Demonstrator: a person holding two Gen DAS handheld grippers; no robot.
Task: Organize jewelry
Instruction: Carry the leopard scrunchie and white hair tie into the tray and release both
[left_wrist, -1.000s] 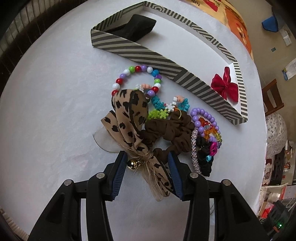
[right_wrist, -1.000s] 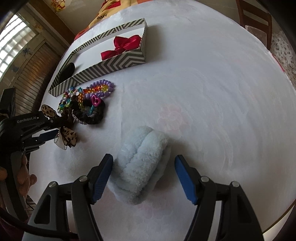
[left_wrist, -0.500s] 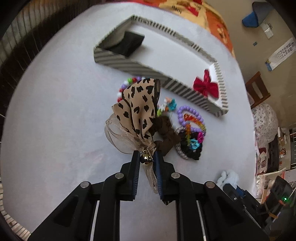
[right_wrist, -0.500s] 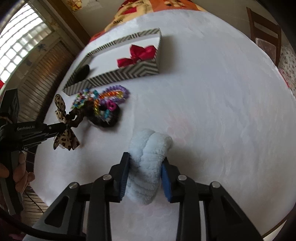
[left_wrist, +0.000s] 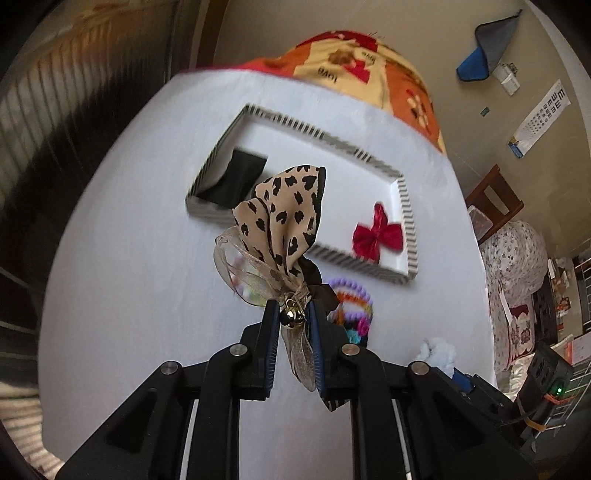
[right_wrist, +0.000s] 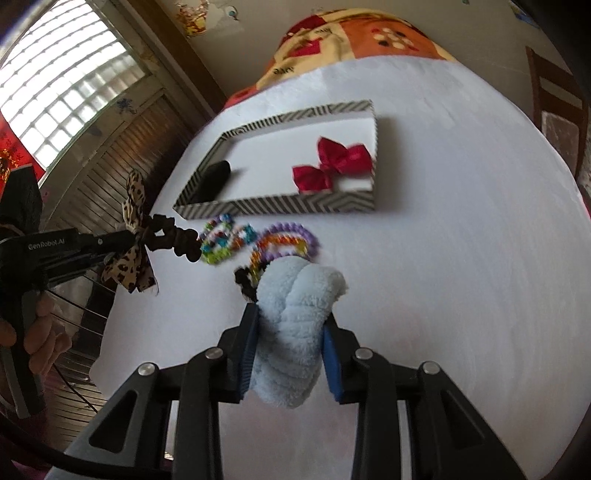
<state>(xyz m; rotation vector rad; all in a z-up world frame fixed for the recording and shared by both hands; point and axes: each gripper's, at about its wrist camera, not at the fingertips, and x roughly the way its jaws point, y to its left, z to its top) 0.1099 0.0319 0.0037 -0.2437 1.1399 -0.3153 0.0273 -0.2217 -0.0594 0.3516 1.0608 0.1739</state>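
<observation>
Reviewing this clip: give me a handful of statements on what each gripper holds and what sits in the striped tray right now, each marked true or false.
1. The left gripper is shut on the leopard-print bow scrunchie. True.
2. The right gripper is open with nothing in it. False: it is shut on the fluffy pale blue scrunchie.
3. A red bow lies inside the striped tray. True.
4. The bead bracelets are in the tray. False: they lie on the white table just in front of it.
5. The black item sits at the same end of the tray as the red bow. False: it is at the opposite end.
</observation>
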